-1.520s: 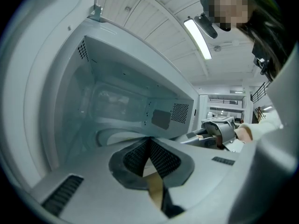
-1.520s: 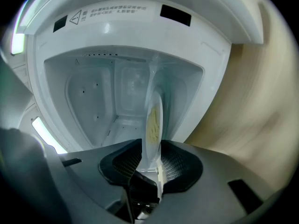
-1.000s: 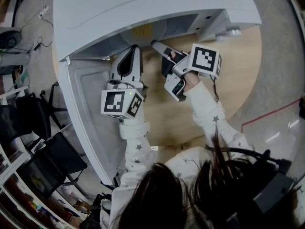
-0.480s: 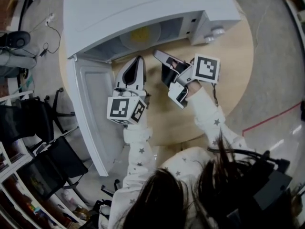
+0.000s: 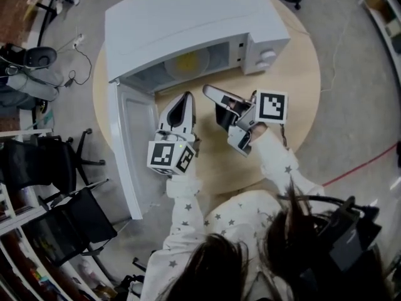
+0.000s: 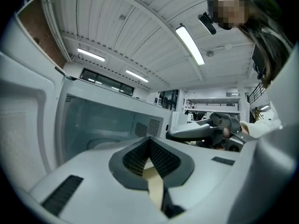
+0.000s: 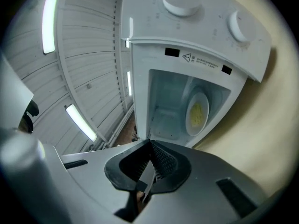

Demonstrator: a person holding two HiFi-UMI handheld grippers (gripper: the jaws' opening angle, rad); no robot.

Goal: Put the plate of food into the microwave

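The white microwave [image 5: 188,17] stands on the round wooden table [image 5: 297,86] with its door [image 5: 135,143] swung open to the left. Inside it, a white plate of yellow food [image 5: 187,61] rests on the cavity floor; the right gripper view also shows this plate [image 7: 197,113]. My left gripper [image 5: 187,95] is shut and empty, pointing at the opening from just in front of it. My right gripper [image 5: 207,89] is beside it, also in front of the opening, its jaws shut with nothing between them [image 7: 150,143]. The left gripper view shows its jaws [image 6: 149,140] meeting at the tips.
Two control knobs [image 5: 266,56] sit on the microwave's right front panel. The open door juts out past the table's left edge. Black chairs [image 5: 69,212] and cables stand on the floor to the left. Bare wood [image 5: 219,162] lies between the grippers and the person.
Both grippers have drawn back from the microwave's opening toward the person. The head view now takes in the whole microwave and more of the table.
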